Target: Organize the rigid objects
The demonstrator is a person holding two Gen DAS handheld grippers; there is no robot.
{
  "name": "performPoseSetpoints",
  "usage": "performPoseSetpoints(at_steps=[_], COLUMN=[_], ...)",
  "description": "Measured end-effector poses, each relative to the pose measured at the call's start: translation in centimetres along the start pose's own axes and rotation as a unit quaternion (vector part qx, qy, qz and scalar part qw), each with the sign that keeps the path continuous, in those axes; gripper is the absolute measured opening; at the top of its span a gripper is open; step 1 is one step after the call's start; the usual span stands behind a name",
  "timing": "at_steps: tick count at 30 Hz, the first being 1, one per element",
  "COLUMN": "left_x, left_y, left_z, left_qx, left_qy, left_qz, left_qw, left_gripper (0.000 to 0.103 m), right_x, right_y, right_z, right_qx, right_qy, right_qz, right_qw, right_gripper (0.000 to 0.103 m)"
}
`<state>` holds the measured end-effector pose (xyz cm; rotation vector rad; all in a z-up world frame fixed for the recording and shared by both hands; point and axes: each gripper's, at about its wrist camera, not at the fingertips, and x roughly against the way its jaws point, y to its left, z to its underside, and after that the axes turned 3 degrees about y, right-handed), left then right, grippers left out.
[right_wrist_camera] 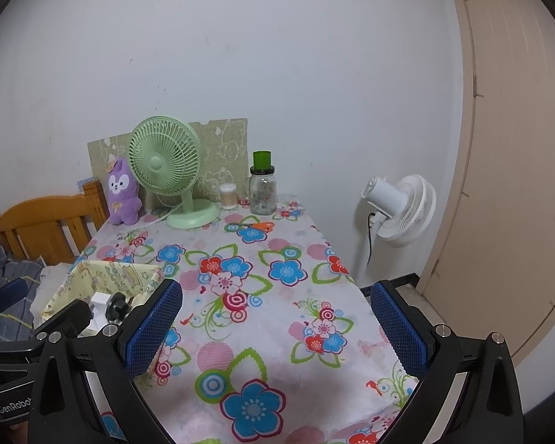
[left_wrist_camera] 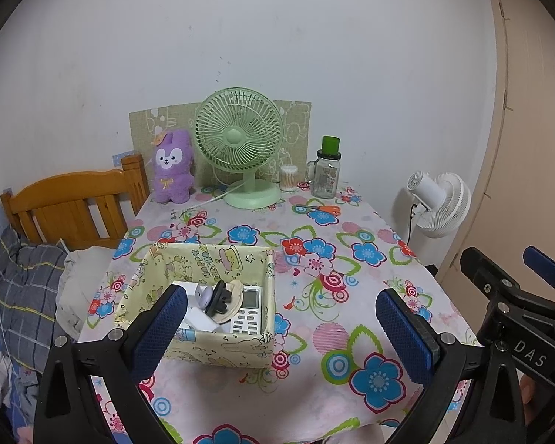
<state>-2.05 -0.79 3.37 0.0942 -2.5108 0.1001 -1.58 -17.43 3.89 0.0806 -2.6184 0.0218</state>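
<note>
Your pale yellow fabric storage box with cartoon print (left_wrist_camera: 218, 347) already holds most of the small hard items: a white remote control with a grey screen (left_wrist_camera: 248, 312) lies against its right wall, a black claw hair clip (left_wrist_camera: 218, 299) sits on a beige oval piece just left of the remote, and white blocky chargers or adapters (left_wrist_camera: 199, 320) lie to the left of the clip. By the look of it, the sorting is well along or nearly done.

Beyond the box, near the wall, orange-handled scissors (left_wrist_camera: 320, 210) lie loose on the flowered tablecloth (left_wrist_camera: 351, 281); you may judge them the one rigid item left to gather. The green desk fan (left_wrist_camera: 240, 148), purple plush rabbit (left_wrist_camera: 173, 170) and glass jar with a green lid (left_wrist_camera: 327, 174) stand farther back still, seemingly in their places.

Your left gripper (left_wrist_camera: 281, 333) hangs with its blue pads spread wide and nothing between them, just in front of the box. Your right gripper (right_wrist_camera: 277, 329), to the right of the box, is likewise spread and empty.

The left finger (left_wrist_camera: 159, 329) covers the box's near left corner, so what lies there is hidden. A small lilac object beside the clip is too small to identify.
</note>
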Motion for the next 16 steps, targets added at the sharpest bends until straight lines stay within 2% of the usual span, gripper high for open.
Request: performPoseSetpoints(at_steps=[16], left_x=[-0.44], left_y=[-0.08], left_z=[0.02], left_qx=[-0.004], left_qy=[0.003], left_qz=[0.0], left_qw=[1.0], left_gripper=[0.103], right_x=[-0.32], right_y=[-0.17], right_z=[0.24], right_qx=[-0.004], right_qy=[0.005], right_qz=[0.005], right_qw=[1.0], right_gripper=[0.103])
